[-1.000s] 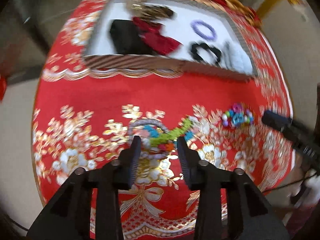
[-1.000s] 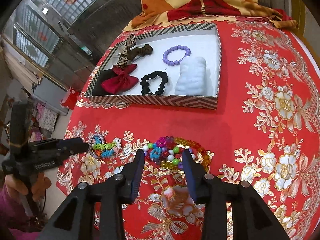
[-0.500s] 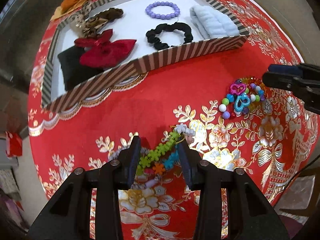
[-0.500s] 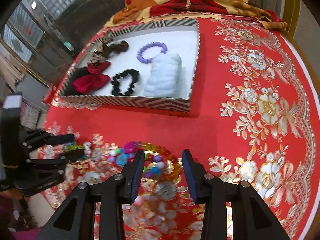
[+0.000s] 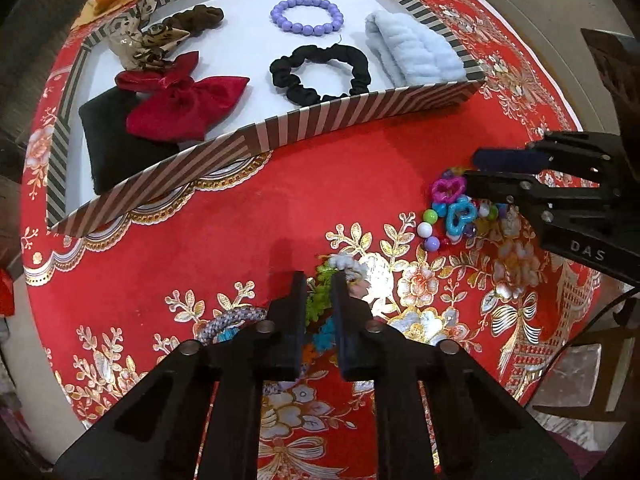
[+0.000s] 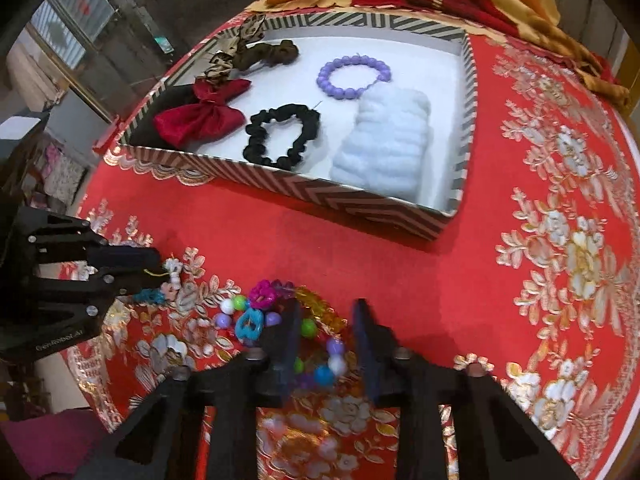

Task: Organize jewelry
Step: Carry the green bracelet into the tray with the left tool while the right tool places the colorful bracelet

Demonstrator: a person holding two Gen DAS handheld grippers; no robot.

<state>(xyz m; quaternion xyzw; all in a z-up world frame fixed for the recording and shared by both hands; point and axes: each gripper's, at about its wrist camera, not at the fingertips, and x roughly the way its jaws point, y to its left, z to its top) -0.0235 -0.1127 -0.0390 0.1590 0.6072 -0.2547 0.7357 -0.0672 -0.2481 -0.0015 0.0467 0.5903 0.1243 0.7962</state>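
Since a second ago: we lowered both grippers; fingers narrowed.
Left gripper [image 5: 318,300]: fingers clamped on the green-flower hair tie [image 5: 316,304], lying on the counter [image 5: 240,224].
Right gripper [image 6: 326,334]: fingers closing around the bead bracelet [image 6: 280,316], also on the counter; grip unclear.
Done: striped tray [image 5: 360,112] holds purple bracelet [image 5: 306,16], black scrunchie [image 5: 320,74], red bow [image 5: 180,96].
Left: both pieces need traying.
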